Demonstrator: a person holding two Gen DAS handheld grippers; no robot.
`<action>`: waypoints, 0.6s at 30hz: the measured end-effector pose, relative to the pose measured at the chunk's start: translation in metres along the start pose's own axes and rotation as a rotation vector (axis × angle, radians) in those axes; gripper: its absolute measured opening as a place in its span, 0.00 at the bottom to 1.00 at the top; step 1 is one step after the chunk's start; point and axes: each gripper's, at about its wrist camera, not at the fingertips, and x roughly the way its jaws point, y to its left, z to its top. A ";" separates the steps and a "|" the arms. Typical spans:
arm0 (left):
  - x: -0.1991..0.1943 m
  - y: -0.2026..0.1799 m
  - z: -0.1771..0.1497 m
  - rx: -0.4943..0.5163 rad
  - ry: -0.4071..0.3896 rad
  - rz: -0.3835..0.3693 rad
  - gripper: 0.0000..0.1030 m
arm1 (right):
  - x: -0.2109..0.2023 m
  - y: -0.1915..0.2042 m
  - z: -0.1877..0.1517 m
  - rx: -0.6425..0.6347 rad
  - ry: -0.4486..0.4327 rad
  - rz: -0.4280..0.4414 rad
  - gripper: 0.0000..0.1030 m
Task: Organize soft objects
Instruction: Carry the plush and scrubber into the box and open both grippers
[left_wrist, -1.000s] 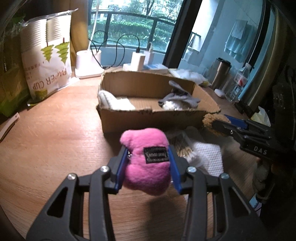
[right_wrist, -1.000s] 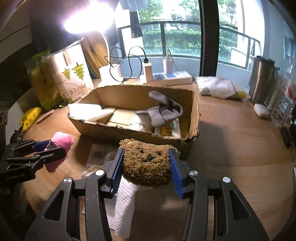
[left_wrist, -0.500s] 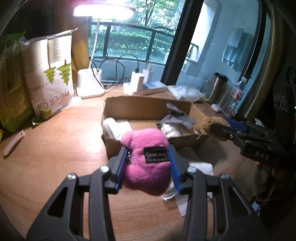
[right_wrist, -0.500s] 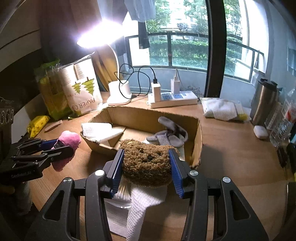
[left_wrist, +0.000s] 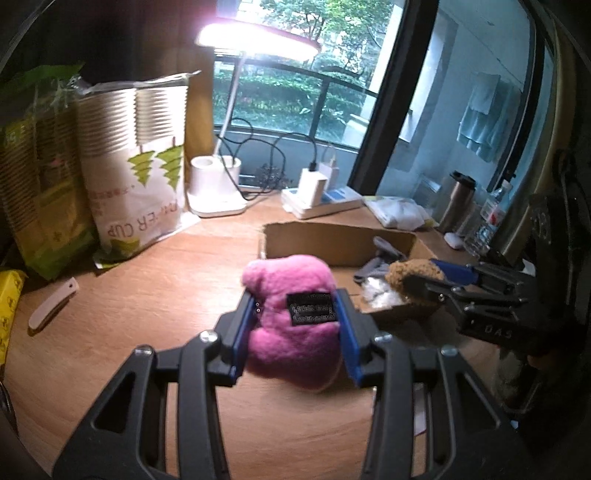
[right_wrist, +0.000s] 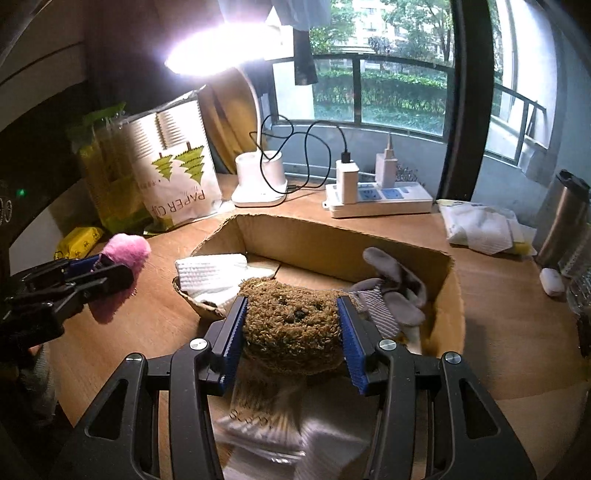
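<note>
My left gripper (left_wrist: 297, 334) is shut on a pink plush toy (left_wrist: 291, 332) with a black label, held in the air left of the cardboard box (left_wrist: 332, 243). It also shows in the right wrist view (right_wrist: 123, 258). My right gripper (right_wrist: 291, 339) is shut on a brown fuzzy bear toy (right_wrist: 291, 328), held over the box's near edge (right_wrist: 448, 317). The box holds a white folded cloth (right_wrist: 212, 273) and grey gloves (right_wrist: 391, 295). A white towel and a clear packet (right_wrist: 280, 435) lie on the table below my right gripper.
A paper cup bag (right_wrist: 177, 170), green packs (left_wrist: 37, 192), a lit desk lamp base (right_wrist: 260, 181), a power strip with chargers (right_wrist: 380, 199), a steel tumbler (right_wrist: 561, 221), folded cloths (right_wrist: 484, 229) and a white case (right_wrist: 552, 280) surround the box on the wooden table (left_wrist: 147, 302).
Both grippers have risen and moved forward toward the box with their toys. The brown bear is now over the box's near edge; the pink toy is higher, beside the box.
</note>
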 end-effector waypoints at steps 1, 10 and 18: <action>0.001 0.002 0.001 -0.002 -0.001 0.001 0.42 | 0.004 0.002 0.002 -0.002 0.007 -0.003 0.49; 0.009 0.031 0.004 -0.028 0.016 -0.008 0.42 | 0.039 0.015 0.010 0.006 0.077 -0.022 0.49; 0.013 0.039 0.009 -0.032 0.027 -0.014 0.42 | 0.061 0.014 0.009 0.049 0.142 -0.022 0.53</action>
